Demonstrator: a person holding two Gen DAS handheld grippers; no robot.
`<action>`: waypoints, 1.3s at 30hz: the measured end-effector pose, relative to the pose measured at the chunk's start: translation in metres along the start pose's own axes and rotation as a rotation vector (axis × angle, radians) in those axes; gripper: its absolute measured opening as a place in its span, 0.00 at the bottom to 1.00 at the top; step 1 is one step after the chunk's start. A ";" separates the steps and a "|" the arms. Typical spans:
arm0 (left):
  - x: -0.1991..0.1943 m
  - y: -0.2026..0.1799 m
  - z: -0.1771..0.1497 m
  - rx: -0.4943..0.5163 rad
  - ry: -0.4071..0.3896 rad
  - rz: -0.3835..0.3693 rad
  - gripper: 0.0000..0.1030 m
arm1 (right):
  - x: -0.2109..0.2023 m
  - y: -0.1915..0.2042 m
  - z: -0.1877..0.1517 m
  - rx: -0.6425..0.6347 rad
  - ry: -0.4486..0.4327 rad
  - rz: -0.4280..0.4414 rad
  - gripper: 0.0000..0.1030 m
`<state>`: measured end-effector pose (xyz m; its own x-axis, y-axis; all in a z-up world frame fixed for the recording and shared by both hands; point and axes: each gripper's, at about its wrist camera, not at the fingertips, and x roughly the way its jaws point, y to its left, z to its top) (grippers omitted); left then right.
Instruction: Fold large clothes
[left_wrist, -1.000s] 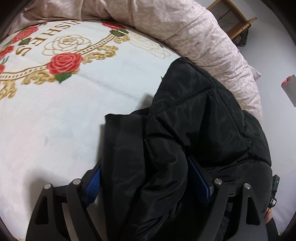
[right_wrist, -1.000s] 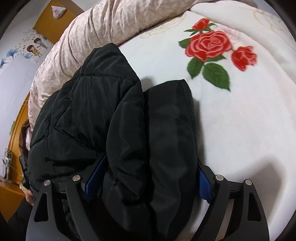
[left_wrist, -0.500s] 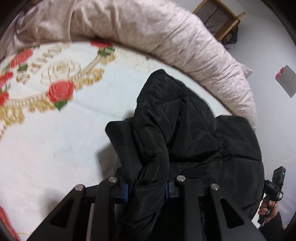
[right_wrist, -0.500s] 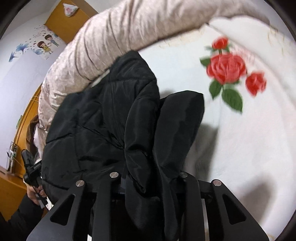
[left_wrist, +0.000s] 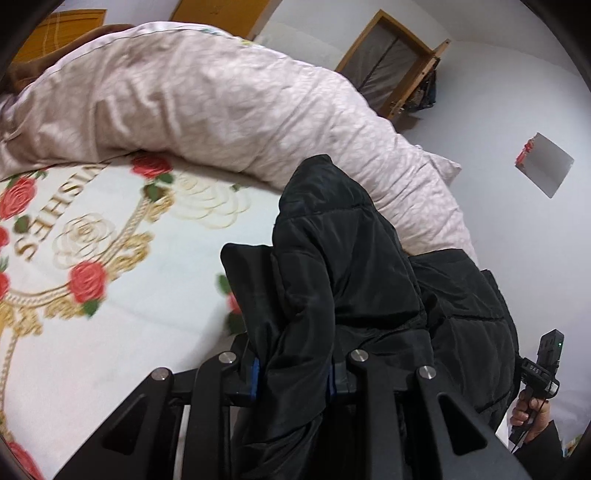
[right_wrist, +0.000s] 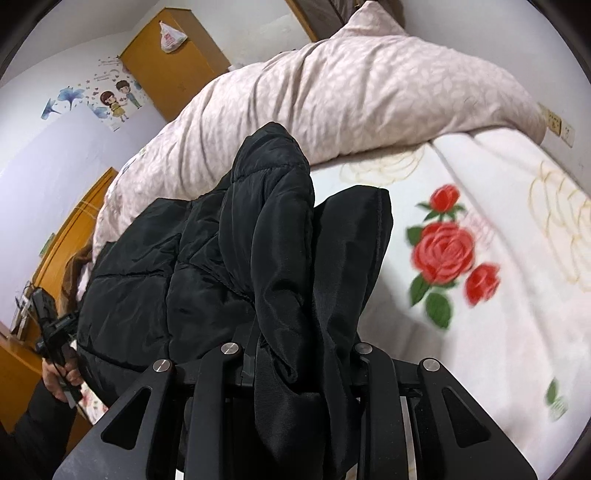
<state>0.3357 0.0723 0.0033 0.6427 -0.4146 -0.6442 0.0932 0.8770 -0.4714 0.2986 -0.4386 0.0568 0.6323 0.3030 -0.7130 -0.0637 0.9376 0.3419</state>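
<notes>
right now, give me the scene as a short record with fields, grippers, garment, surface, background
left gripper: shut on the black puffer jacket, fabric bunched between its fingers
right gripper: shut on the same jacket, a fold pinched between its fingers
garment: quilted, black, hanging bunched from both grips
surface: white rose-print blanket on the bed
background: pink duvet heaped along the far side; orange wooden door
</notes>
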 end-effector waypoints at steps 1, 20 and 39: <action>0.009 -0.008 0.003 0.004 -0.001 -0.008 0.25 | -0.001 -0.007 0.006 0.000 -0.005 -0.010 0.25; 0.165 -0.061 -0.043 0.027 0.167 0.046 0.41 | 0.037 -0.155 0.015 0.138 0.046 -0.200 0.53; 0.015 -0.128 -0.076 0.233 0.066 0.160 0.60 | -0.076 -0.009 -0.041 -0.067 -0.024 -0.382 0.64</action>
<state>0.2755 -0.0650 0.0079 0.6133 -0.2749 -0.7405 0.1715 0.9615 -0.2149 0.2191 -0.4627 0.0828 0.6382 -0.0732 -0.7664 0.1301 0.9914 0.0136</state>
